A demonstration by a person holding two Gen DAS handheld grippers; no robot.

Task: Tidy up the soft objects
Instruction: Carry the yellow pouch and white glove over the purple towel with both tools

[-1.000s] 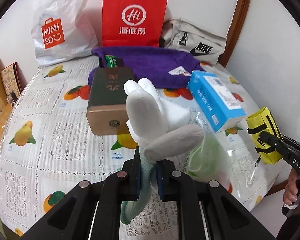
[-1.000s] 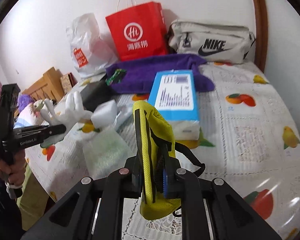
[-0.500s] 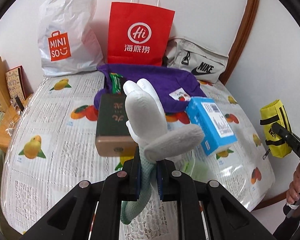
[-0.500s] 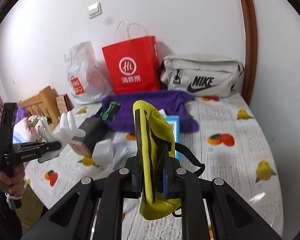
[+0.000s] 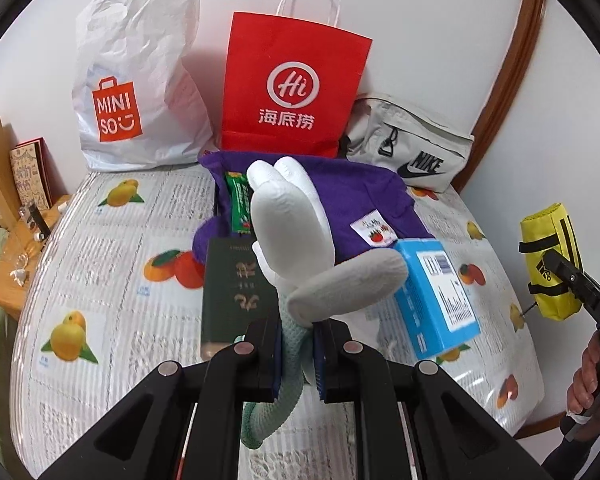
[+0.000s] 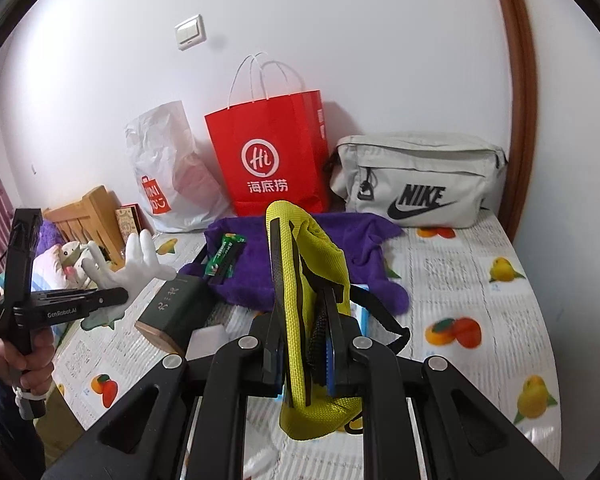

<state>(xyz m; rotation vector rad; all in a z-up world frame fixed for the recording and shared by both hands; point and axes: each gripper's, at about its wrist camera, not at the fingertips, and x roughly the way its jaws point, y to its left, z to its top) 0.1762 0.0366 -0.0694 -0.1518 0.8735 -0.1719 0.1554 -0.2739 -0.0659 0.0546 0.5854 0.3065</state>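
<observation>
White glove [image 5: 288, 216]: pinched at its pale green cuff by L gripper [image 5: 296, 350], jaws nearly closed on the knit; fingers stand up, grey thumb sticks out to the right. Held in the air above the table [image 5: 100, 280].
Yellow pouch [image 6: 300, 280]: clamped upright in R gripper [image 6: 304, 356], jaws narrow on the fabric + black straps; bottom hangs below the jaws, clear of the tabletop.
L hand pose: fist [image 6: 22, 360] round the black handle at left of the R cam view, gripper angled down twd table.
R hand pose: fingers [image 5: 588, 376] wrapped on the handle at the right edge of the L cam view, pouch out ahead of it.
Red paper bag [image 5: 292, 88]: "Hi" logo + 海底捞, upright agst wall.
White plastic bag [image 5: 136, 84]: "MINISO", left of the red one.
Grey bag [image 6: 420, 180]: "NIKE" + swoosh, agst wall at right.
Purple cloth [image 5: 364, 200]: in front of the bags, small sewn label, green snack pack [image 6: 224, 254] on it.
Green box [image 6: 172, 312]: gold script, not legible.
Blue box [image 5: 436, 296]: printed label w/ barcode, too small to read.
Gripper body: "GenRobot.AI".
Tablecloth: fruit prints.
</observation>
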